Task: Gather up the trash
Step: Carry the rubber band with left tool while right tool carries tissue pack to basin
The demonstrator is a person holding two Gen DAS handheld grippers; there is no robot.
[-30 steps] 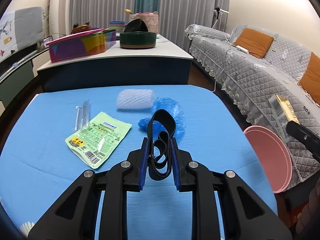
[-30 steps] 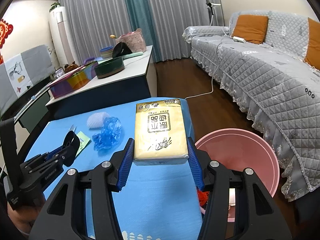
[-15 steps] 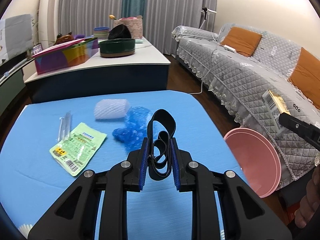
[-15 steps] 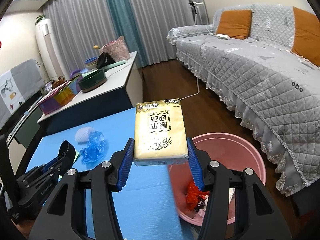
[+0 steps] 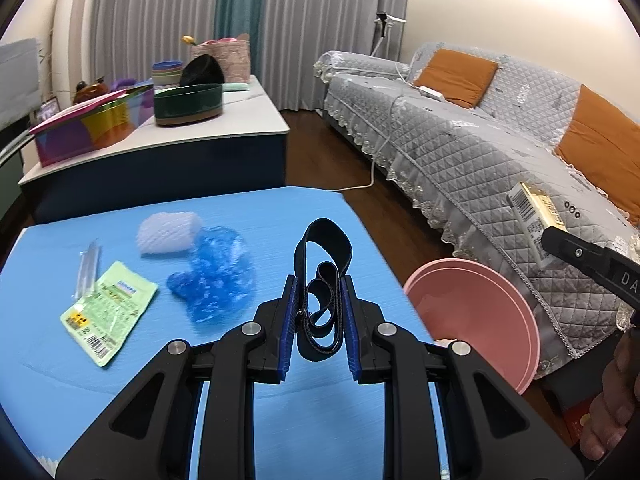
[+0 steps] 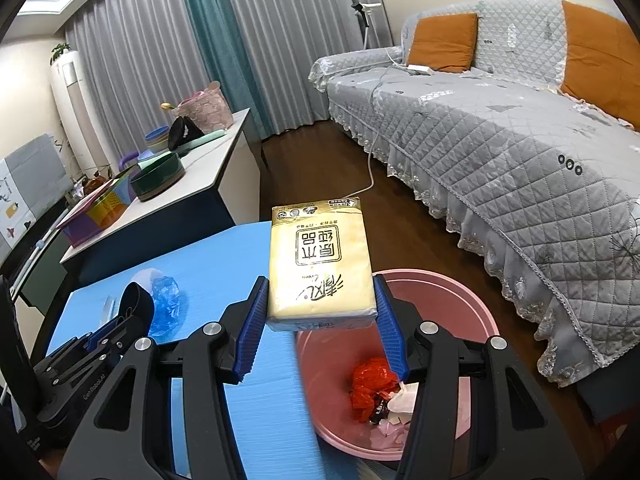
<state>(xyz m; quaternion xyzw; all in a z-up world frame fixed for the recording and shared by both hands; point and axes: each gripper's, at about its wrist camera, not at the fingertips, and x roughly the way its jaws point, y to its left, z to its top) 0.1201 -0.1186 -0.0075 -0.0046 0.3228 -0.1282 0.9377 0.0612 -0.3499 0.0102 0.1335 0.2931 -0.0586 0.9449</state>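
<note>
My left gripper is shut on a black elastic strap and holds it above the blue table near its right edge. My right gripper is shut on a yellow tissue pack, held above the near rim of the pink bin beside the table; the pack also shows in the left wrist view. The bin holds red and white trash. On the table lie a blue plastic wrap, a white foam net, a green packet and a clear wrapper.
A grey quilted sofa with orange cushions stands right of the bin. A low white-topped cabinet with a green bowl and coloured box stands beyond the table. A white cable runs across the wooden floor.
Both grippers have swung right toward the bin. The tissue pack has moved from over the table to over the bin's rim. The strap is nearer the table's right edge.
</note>
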